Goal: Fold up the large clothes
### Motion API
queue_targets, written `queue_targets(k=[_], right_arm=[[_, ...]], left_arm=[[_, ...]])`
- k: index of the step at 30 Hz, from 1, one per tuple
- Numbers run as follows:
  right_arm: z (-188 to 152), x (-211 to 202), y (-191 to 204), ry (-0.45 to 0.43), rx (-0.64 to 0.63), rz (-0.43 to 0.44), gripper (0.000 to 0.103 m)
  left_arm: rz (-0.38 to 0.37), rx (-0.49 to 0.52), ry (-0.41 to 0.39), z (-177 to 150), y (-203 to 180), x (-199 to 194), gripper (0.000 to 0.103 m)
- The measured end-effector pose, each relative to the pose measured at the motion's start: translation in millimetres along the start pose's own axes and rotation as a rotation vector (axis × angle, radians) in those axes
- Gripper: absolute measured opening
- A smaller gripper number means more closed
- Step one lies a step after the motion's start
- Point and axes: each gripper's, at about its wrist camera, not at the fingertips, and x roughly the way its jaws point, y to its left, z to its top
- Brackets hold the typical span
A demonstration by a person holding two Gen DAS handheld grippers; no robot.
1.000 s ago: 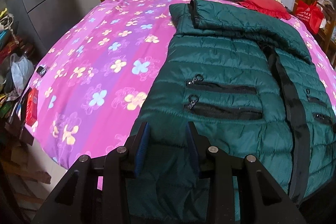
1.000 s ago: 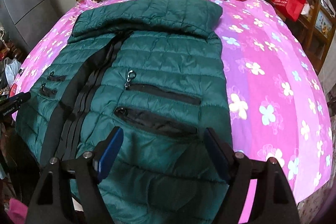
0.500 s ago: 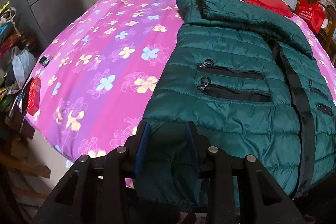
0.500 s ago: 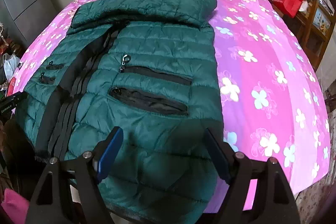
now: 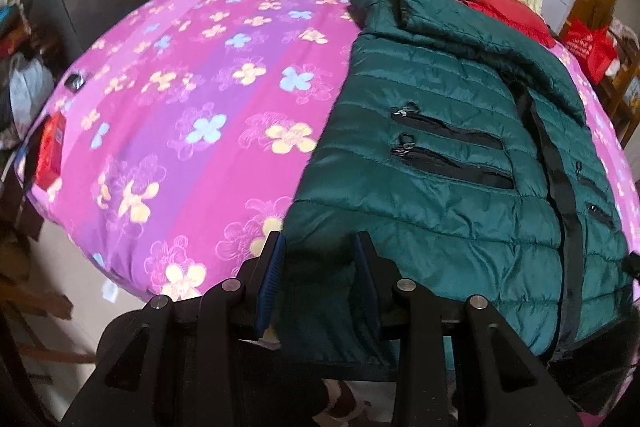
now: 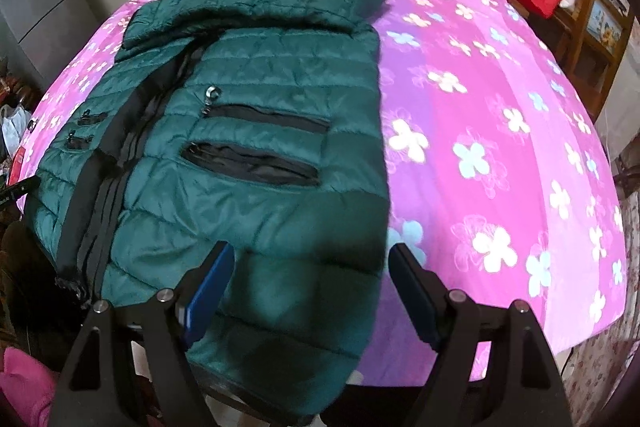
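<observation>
In the left wrist view the left gripper (image 5: 318, 277) stands narrow, pinching the near hem corner of the one green jacket (image 5: 440, 155), whose long axis runs straight away from the fingers toward the collar, over the pink bedspread (image 5: 192, 107). In the right wrist view the right gripper (image 6: 310, 291) stands wide, the hem's other corner between the fingers; whether the pads press it is, through the blur, uncertain; two zipped pockets lie just beyond.

red bag (image 5: 591, 47): white print on its side, too small and blurred to read
red packet (image 5: 51, 151) at the bed's edge: a dark patch of print, not legible
black strip (image 6: 16, 191) at the left edge: white lettering, cut off, unreadable
</observation>
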Motion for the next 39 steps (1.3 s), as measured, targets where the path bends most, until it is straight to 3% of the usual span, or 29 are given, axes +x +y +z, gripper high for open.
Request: queue_targets(k=[8, 11, 19, 27, 39], right_arm=[[-9.8, 9.0, -22.1, 0.035, 0.076, 0.090, 0.084], [-10.8, 14.4, -21.0, 0.053, 0.077, 0.133, 0.084], [-14.1, 25.9, -10.5, 0.089, 0.038, 0.213, 0.084], [-17.6, 24.9, -7.6, 0.084, -0.005, 0.249, 0.086], [-19.6, 25.8, -5.4, 0.034, -0.014, 0.292, 0.092]], left_arm=[[-0.105, -0.131, 0.037, -3.0, 25.1, 13.2, 0.030], [-0.131, -0.127, 0.063, -4.2, 21.9, 19.1, 0.031], [-0.171, -0.123, 0.100, -6.8, 20.3, 31.9, 0.047], [-0.132, -0.073, 0.077, -6.9, 9.0, 33.4, 0.055], [-0.114, -0.062, 0.072, -9.3, 6.0, 33.4, 0.056]])
